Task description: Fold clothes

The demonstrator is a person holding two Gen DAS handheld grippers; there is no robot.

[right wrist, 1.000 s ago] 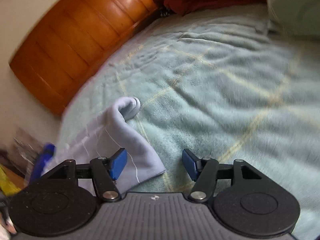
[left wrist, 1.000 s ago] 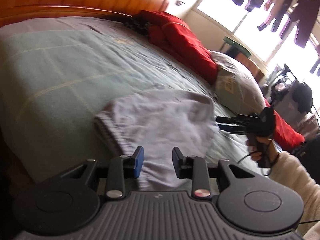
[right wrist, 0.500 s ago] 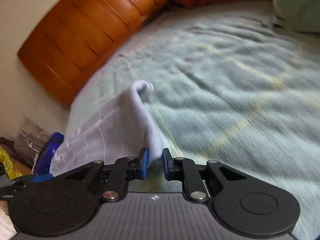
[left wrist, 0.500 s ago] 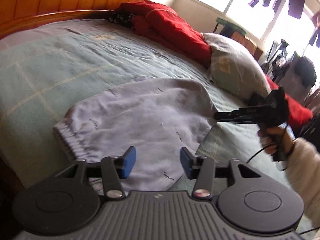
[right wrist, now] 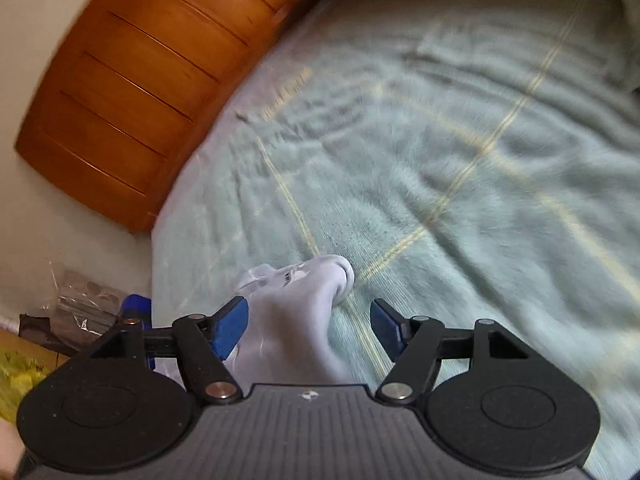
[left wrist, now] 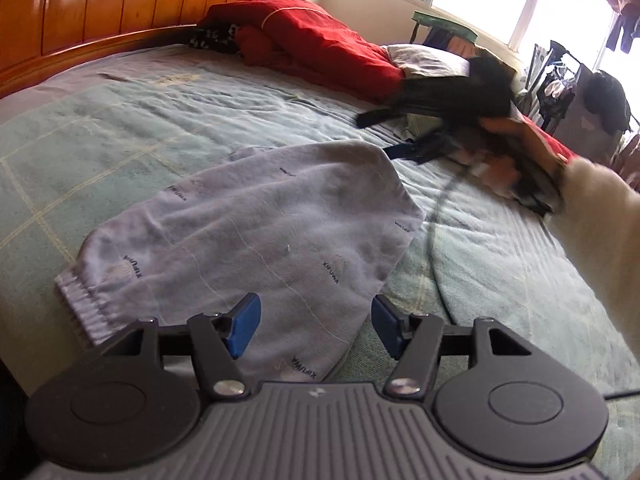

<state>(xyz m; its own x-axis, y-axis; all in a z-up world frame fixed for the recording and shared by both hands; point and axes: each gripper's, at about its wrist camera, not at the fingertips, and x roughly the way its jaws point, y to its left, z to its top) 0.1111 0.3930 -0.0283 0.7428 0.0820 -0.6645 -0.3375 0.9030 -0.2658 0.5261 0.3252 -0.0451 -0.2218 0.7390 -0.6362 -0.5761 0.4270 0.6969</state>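
A pale lilac garment (left wrist: pixel 260 232) with small printed letters and a ribbed cuff at its left end lies spread on the green bed cover (left wrist: pixel 120 120). My left gripper (left wrist: pixel 316 328) hovers over its near edge. Its jaws are opening, and the cloth lies below them without being pinched. In the right wrist view a bunched fold of the same garment (right wrist: pixel 292 320) rises between the fingers of my right gripper (right wrist: pixel 310 328). Those jaws are opening too, and the blue pads stand clear of the cloth. The garment's rolled end (right wrist: pixel 340 276) rests on the cover just ahead.
A red quilt (left wrist: pixel 320 48) and a pillow (left wrist: pixel 428 60) lie at the far side of the bed, under a wooden headboard (left wrist: pixel 120 4). A blurred hand (left wrist: pixel 516 132) and cream sleeve (left wrist: pixel 600 216) cross the right side. A cable (left wrist: pixel 436 220) trails over the cover.
The left jaws have widened and the garment now lies flatter and more spread out. The right jaws closed on the garment's edge half a second ago and have sprung apart again, releasing it.
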